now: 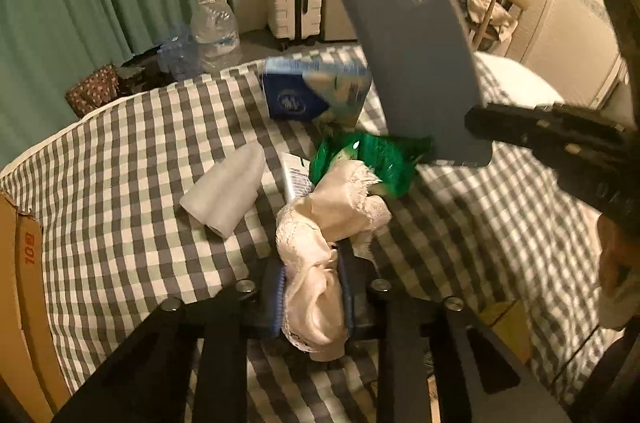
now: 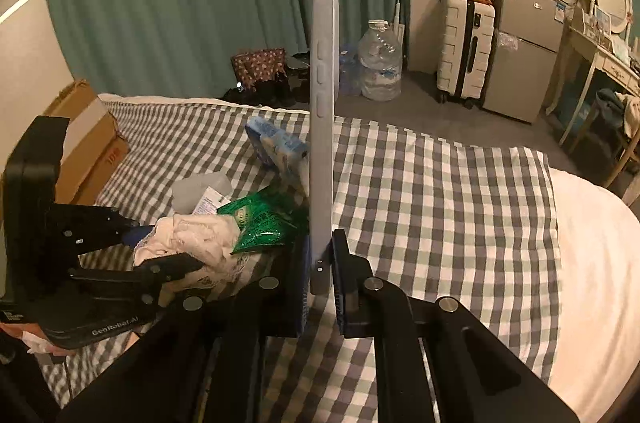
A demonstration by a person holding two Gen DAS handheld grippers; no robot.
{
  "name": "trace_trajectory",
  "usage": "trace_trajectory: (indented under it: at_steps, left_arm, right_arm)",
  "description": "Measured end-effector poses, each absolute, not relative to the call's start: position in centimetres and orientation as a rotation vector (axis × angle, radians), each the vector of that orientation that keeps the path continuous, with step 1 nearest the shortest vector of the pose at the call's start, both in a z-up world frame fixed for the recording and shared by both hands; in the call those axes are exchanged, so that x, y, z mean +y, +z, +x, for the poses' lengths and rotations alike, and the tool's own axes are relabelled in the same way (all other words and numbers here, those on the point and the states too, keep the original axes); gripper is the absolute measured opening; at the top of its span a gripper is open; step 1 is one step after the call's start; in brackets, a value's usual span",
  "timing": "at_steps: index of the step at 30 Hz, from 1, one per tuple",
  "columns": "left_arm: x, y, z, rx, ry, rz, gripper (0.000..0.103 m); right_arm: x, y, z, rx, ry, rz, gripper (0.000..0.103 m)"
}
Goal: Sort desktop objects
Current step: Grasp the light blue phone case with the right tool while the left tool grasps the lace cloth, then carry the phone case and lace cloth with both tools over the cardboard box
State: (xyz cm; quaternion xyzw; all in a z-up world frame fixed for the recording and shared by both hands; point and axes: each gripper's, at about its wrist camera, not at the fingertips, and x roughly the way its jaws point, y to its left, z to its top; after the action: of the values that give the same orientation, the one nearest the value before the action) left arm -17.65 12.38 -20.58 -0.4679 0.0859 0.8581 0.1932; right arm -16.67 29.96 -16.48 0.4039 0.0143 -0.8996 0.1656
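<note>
My left gripper (image 1: 312, 263) is shut on a cream lace cloth (image 1: 320, 223), held just above the checked bedspread (image 1: 120, 159). My right gripper (image 2: 320, 255) is shut on the lower end of a grey phone case (image 2: 321, 127), held upright on edge; the case also shows in the left wrist view (image 1: 416, 63). Under the cloth lie a green foil packet (image 1: 372, 159), a white labelled packet (image 1: 296, 179), a white foam piece (image 1: 228, 191) and a blue tissue box (image 1: 312, 95). The left gripper also shows in the right wrist view (image 2: 160, 255), left of the case.
A cardboard box (image 2: 88, 143) stands at the bed's left edge. A white pillow (image 2: 592, 263) lies at the right. On the floor beyond are water bottles (image 2: 378, 63), a white suitcase (image 2: 464, 51), a small fridge (image 2: 524, 51) and a dressing table (image 2: 600, 63).
</note>
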Motion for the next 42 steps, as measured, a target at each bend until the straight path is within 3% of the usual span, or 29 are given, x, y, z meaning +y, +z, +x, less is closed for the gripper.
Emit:
trace_trajectory:
  at_steps: [3,21,42]
  left_arm:
    - [12.2,-19.5,-17.0,0.23,2.422,-1.267,0.015]
    - [9.9,-11.6,-14.5,0.147,2.514,-1.032,0.015]
    - [6.1,-4.0,-10.8,0.057,2.613,-0.793,0.015]
  right_arm:
    - [30.0,-16.2,-16.5,0.018,-2.567,1.138,0.01]
    - [32.1,-12.3,-13.7,-0.122,-2.704,1.071,0.01]
    - [29.6,-5.5,-8.5,-0.032,-2.882,0.889,0.01]
